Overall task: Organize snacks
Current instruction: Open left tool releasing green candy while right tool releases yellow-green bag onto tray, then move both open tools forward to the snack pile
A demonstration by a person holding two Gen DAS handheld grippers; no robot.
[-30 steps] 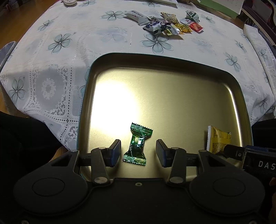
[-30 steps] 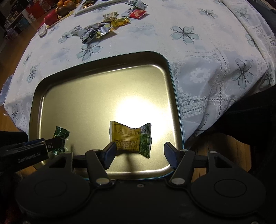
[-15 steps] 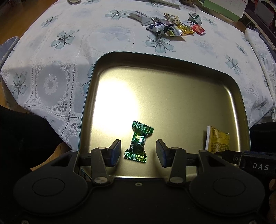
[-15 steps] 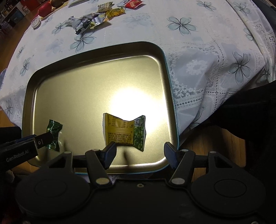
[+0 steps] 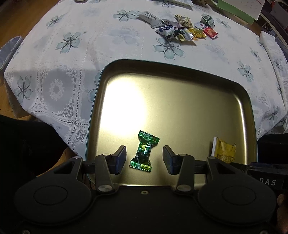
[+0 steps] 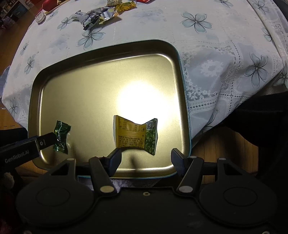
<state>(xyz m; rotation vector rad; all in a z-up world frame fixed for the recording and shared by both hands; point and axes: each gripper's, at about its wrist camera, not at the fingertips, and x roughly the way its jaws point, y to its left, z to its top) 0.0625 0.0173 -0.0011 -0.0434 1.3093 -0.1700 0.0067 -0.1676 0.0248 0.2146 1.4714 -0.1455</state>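
Note:
A gold metal tray lies on the flowered tablecloth; it also shows in the right wrist view. A green candy lies in the tray between the fingers of my open left gripper, untouched. A yellow and green snack packet lies in the tray just ahead of my open right gripper. The packet shows at the right in the left wrist view. The candy shows at the left in the right wrist view, partly behind the left gripper's finger.
A pile of several wrapped snacks lies on the cloth beyond the tray, also seen in the right wrist view. The table edge drops off at the left and near side. A green box stands at the far right.
Both grippers have drawn back and risen a little, so the candy and the packet sit farther ahead of the fingers. Both snacks stay put in the tray.

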